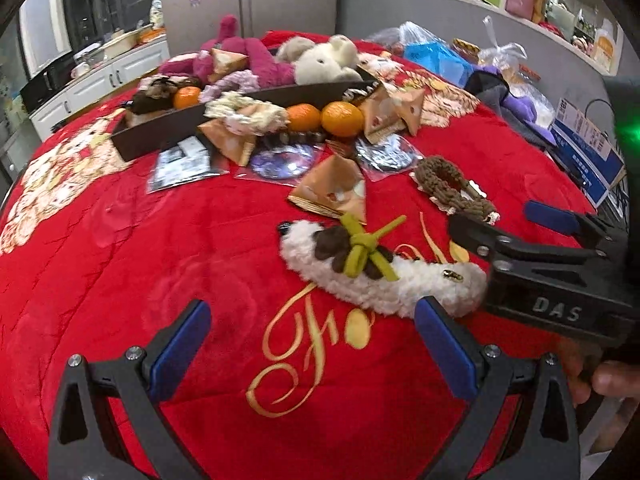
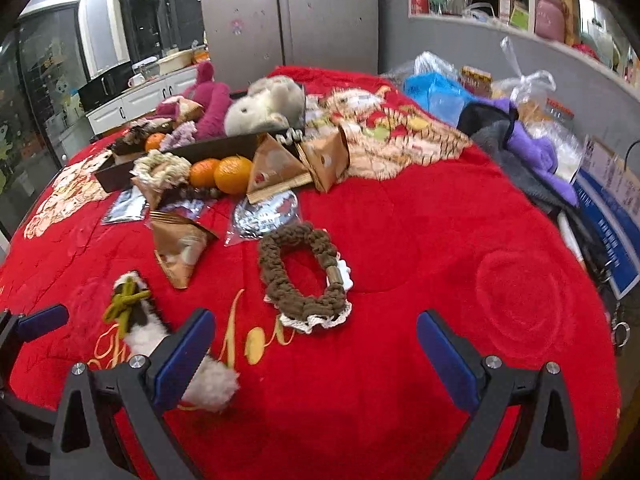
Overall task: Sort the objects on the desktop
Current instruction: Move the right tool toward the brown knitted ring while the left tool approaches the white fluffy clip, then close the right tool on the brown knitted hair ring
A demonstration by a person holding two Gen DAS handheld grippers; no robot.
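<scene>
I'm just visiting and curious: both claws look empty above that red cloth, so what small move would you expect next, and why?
Probably the left gripper eases forward to close on the fluffy white hair clip. Its fingers are open and empty, and the clip lies loose on the red blanket just ahead. The right gripper is open too.

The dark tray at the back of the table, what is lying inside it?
Inside the dark tray lie a magenta plush toy, a cream plush toy, one orange, and a lilac knitted piece. The toys cover the tray's floor, so anything beneath them is hidden.
</scene>
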